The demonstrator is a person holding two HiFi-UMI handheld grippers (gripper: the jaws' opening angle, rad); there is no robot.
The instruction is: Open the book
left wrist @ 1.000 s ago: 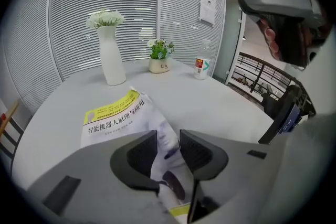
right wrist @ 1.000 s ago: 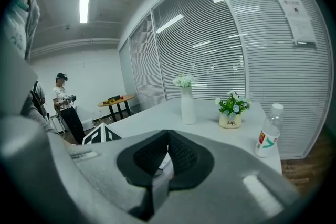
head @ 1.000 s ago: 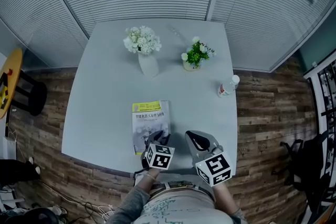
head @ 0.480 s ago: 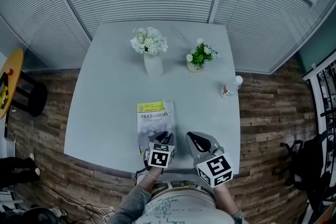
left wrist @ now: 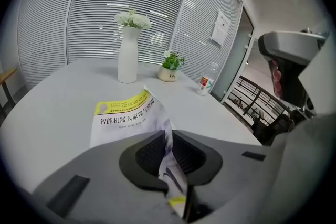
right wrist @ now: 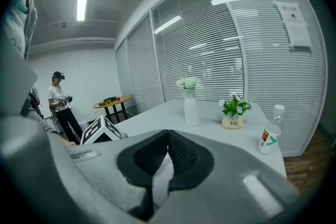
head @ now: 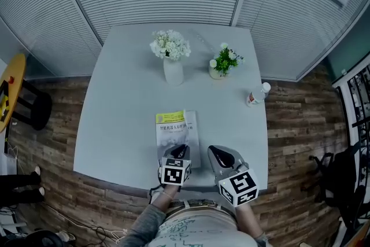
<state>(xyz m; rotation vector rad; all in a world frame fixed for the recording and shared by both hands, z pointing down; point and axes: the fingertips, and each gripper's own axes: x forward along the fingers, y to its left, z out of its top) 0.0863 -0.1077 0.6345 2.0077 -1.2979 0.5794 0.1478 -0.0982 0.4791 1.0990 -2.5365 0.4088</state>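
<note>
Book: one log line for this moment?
left gripper: jaws just closing, pinching cover of book | right gripper: jaws shut, empty, beside book | book lies on table

You can read 智能机器人原理与应用 in black on the cover of the book (left wrist: 124, 121), and "Life" on the plant pot (right wrist: 234, 123). The label on the bottle (right wrist: 269, 137) is too small for you to read.
</note>
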